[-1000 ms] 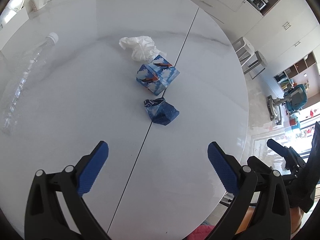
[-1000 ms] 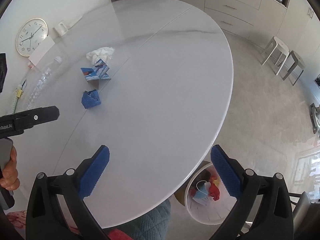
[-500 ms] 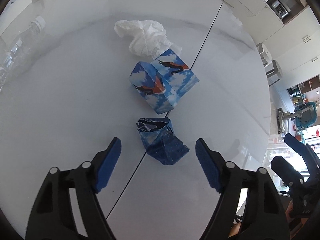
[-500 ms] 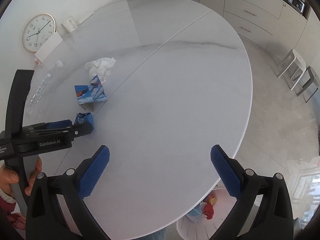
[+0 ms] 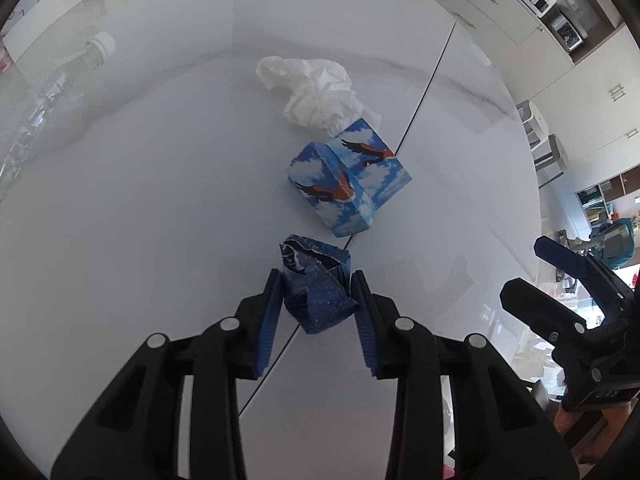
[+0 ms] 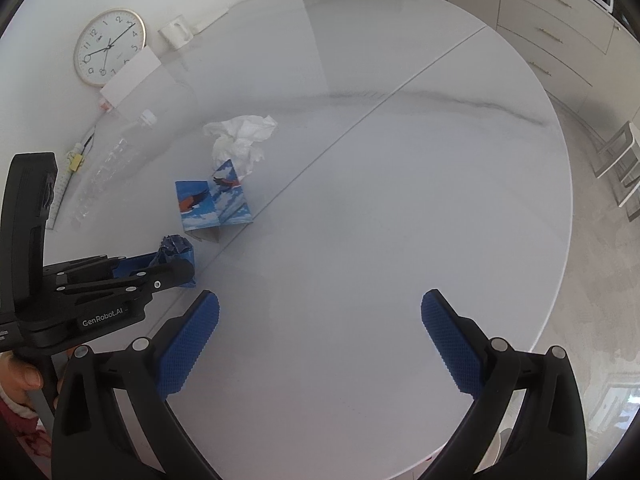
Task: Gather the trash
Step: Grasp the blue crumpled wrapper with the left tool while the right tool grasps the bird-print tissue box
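Observation:
A crumpled dark blue paper box lies on the round white table. My left gripper is shut on it, one pad on each side; it also shows in the right wrist view. Beyond it stands a blue cloud-print paper box, then a crumpled white tissue. An empty clear plastic bottle lies at the far left. My right gripper is open and empty above the near table edge.
A wall clock, a white card and a mug sit at the table's far left edge. Cabinets and stools stand to the right across open floor.
My left gripper moved forward and closed its jaws onto the dark blue crumpled box. My right gripper shifted over the table, so the bin below the edge left its view.

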### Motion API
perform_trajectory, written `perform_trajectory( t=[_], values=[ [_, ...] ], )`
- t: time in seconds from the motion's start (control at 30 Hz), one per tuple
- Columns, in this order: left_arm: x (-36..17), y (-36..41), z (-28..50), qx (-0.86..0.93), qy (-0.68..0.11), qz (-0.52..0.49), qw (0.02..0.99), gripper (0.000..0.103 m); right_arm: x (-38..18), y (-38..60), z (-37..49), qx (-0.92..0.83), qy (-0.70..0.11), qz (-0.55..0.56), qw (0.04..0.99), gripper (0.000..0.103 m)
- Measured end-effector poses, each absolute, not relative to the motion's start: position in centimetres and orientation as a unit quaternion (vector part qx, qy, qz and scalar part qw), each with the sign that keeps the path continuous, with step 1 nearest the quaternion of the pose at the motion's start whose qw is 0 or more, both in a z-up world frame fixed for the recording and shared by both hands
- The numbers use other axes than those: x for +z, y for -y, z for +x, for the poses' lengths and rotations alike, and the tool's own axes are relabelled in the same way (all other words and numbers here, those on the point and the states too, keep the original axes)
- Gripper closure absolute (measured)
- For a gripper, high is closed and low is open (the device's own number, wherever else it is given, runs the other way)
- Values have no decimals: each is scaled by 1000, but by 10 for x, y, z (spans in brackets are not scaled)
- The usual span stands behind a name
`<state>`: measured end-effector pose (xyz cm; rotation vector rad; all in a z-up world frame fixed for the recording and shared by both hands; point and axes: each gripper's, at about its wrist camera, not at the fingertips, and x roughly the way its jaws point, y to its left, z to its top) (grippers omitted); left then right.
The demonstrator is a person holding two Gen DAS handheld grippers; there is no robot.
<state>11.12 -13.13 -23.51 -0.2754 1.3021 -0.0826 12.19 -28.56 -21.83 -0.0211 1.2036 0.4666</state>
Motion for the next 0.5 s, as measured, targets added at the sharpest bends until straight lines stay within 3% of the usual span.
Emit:
perform_trajectory(
  t=[0.17, 0.5],
  values=[
    [-221, 117, 102, -23, -592, -133, 794, 68, -215, 258, 126, 238, -561, -4, 793, 2],
    [-211, 75, 91, -43, -585, -105, 803, 68, -216, 212, 129, 146, -561, 113, 807, 2]
  ],
)
